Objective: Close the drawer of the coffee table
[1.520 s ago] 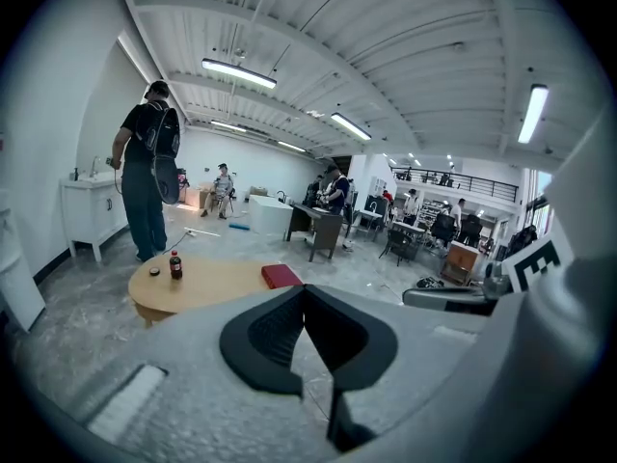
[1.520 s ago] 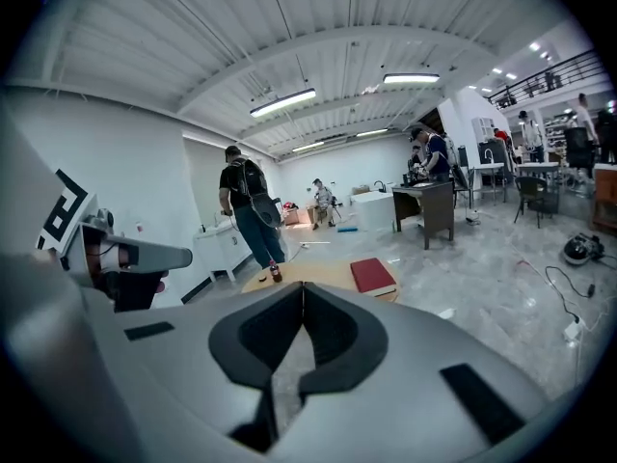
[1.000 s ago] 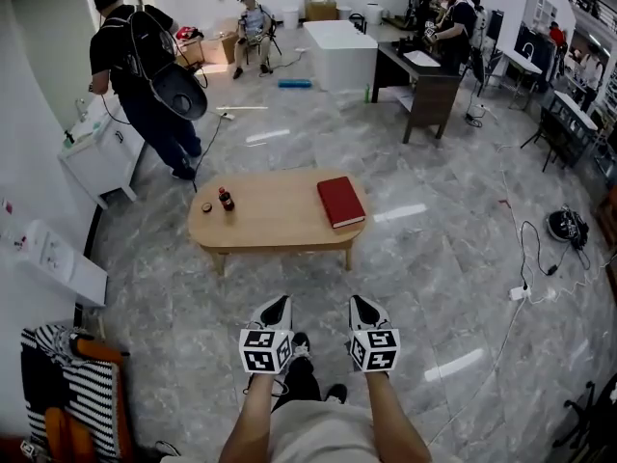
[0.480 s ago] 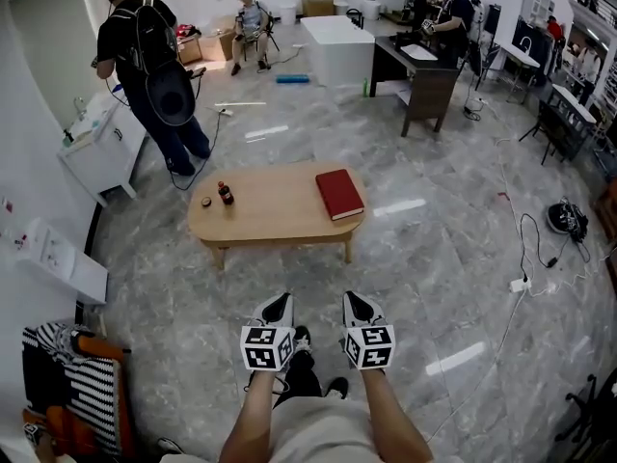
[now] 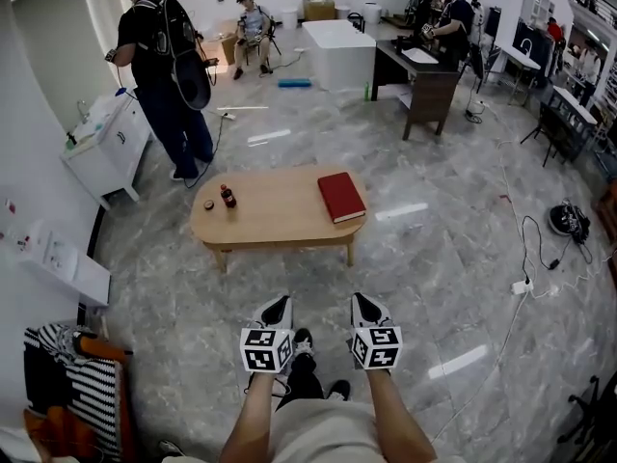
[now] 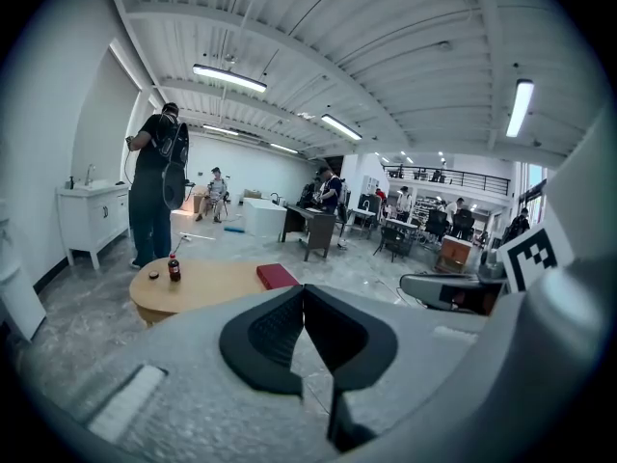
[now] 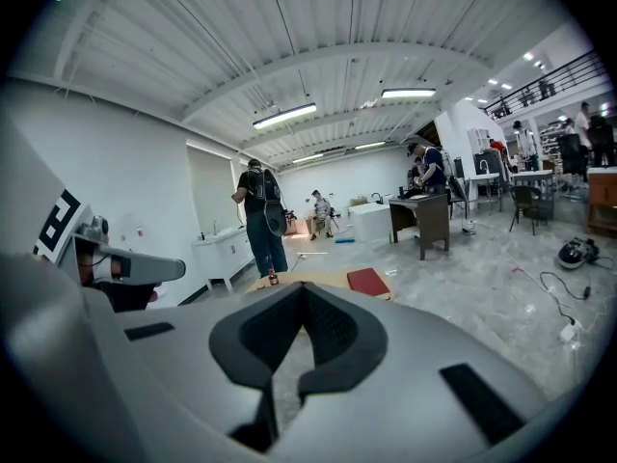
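We stand well short of the oval light-wood worktop, facing its long near side, with bare marble floor between us and it. The left claw and the right claw hang side by side on our side of the worktop, each with its jaws pressed together and nothing between them.

The drawer we have to close does not show. The near face of the worktop looks plain from here, so we judge the drawer sits on a side we cannot see, or is too small to make out.

On the worktop, a flat red book lies toward its right end. A small dark bottle with a red label stands upright toward its left end, with a small dark round cap just beside it.

The risks:
- Approaching the wrong side would cost us a detour.
- A hard shove on the drawer front could slide the worktop and topple the bottle.
- A person with a black backpack stands just beyond the worktop's far left corner and could get in our way there.
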{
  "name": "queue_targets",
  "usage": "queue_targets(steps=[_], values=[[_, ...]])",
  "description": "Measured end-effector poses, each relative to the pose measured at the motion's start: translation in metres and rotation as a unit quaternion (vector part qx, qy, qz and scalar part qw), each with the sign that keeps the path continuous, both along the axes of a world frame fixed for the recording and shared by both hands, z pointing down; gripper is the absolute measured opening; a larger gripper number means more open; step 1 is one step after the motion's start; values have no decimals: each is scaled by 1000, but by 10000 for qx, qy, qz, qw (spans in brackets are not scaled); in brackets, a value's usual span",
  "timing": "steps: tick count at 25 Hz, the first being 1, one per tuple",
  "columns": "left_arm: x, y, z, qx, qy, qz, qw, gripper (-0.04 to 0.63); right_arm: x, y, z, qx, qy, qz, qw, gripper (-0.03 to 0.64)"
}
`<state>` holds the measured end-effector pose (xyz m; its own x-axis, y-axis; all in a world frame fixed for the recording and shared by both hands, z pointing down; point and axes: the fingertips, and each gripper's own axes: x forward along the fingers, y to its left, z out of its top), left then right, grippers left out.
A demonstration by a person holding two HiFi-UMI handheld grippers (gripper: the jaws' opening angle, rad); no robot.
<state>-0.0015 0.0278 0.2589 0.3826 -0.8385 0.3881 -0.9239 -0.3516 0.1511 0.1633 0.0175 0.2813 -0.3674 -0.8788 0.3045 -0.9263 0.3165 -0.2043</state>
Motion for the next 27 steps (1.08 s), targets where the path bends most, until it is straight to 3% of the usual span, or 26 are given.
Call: queue_targets(steps=[19,27], values=[[22,-1,-10,108,74,129,9998,9,33,0,-9,93,16,167,9998,15],[13,8,1,11,56,56,10000,9,20,3,-4,63,-61,34,10000,15]])
